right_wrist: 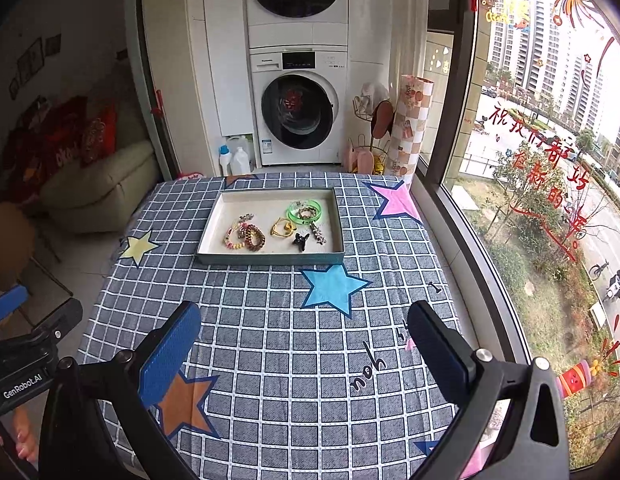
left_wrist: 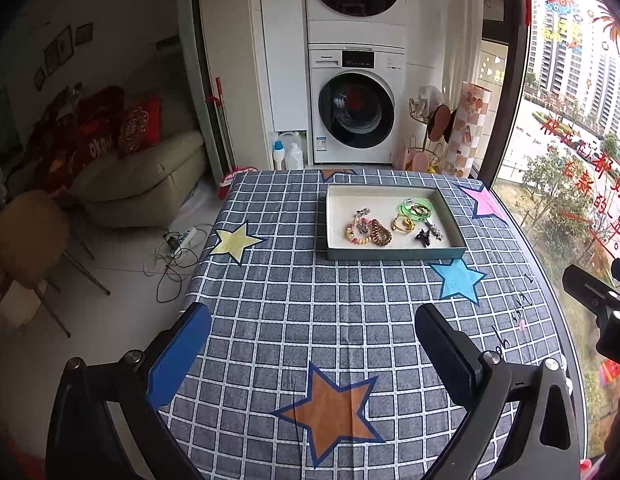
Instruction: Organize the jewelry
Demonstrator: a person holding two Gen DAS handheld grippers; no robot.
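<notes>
Both tongs, left [left_wrist: 313, 354] and right [right_wrist: 304, 350], hang spread apart and empty over the checked surface [left_wrist: 294, 312], while I judge the light, slippery bracelets [right_wrist: 246, 237] in the tray [right_wrist: 270, 258] beyond best pinched by a raised loop.

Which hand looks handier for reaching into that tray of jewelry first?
Probably the right tool: the tray lies almost straight ahead of its open fingers. From the left tool, also open, the tray sits off toward the right. Both hang well short of it.
</notes>
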